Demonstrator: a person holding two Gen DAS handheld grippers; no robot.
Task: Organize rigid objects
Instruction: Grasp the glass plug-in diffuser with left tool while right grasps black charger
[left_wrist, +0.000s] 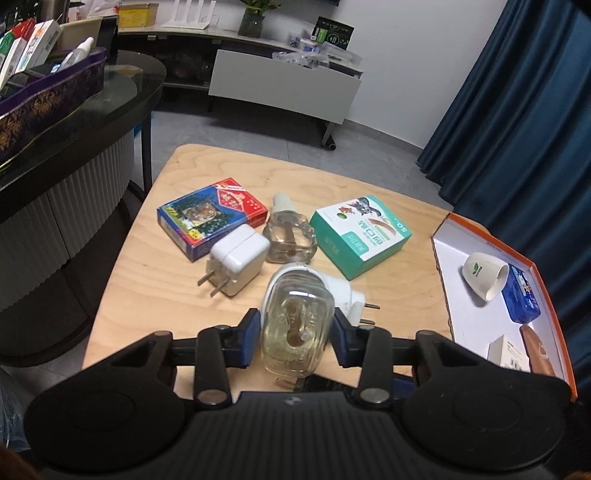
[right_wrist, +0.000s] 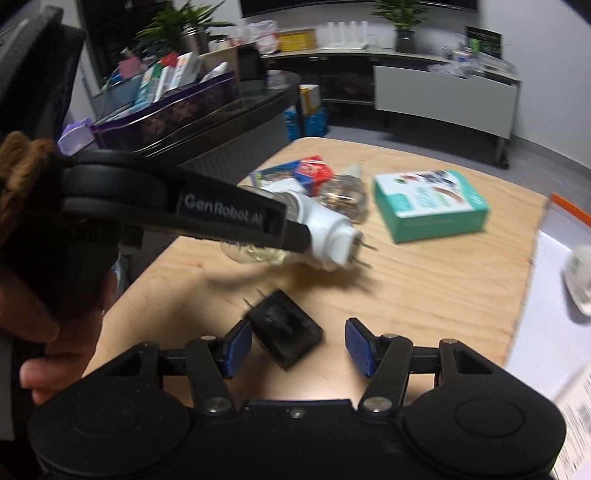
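The wooden surface (left_wrist: 155, 295) spreads out ahead of both claws. To the right of the left claw (left_wrist: 295, 334) lies an open box tray (left_wrist: 443, 236) with an orange rim, and in it a white cup (left_wrist: 484, 275) lies on its side against a blue tin (left_wrist: 522, 295). Beyond the left claw, a teal carton (left_wrist: 360, 236) sits ahead and to the right, and a blue-and-red card box (left_wrist: 212, 218) ahead and to the left. Between them stands a clear refill bottle (left_wrist: 290, 236), and a white plug adapter (left_wrist: 236, 264) lies just ahead-left of the claw.

The left claw is clamped on the plug-in vaporizer (left_wrist: 295, 325): both blue pads press the sides of its clear bottle, and its white plug end points away from the claw. In the right wrist view the vaporizer (right_wrist: 325, 232) hangs above the wood.

The right claw (right_wrist: 297, 347) stands apart, gripping nothing. A black charger (right_wrist: 284, 332) lies flat on the wood between its blue pads (right_wrist: 236, 345); whether the left pad touches it I cannot tell.
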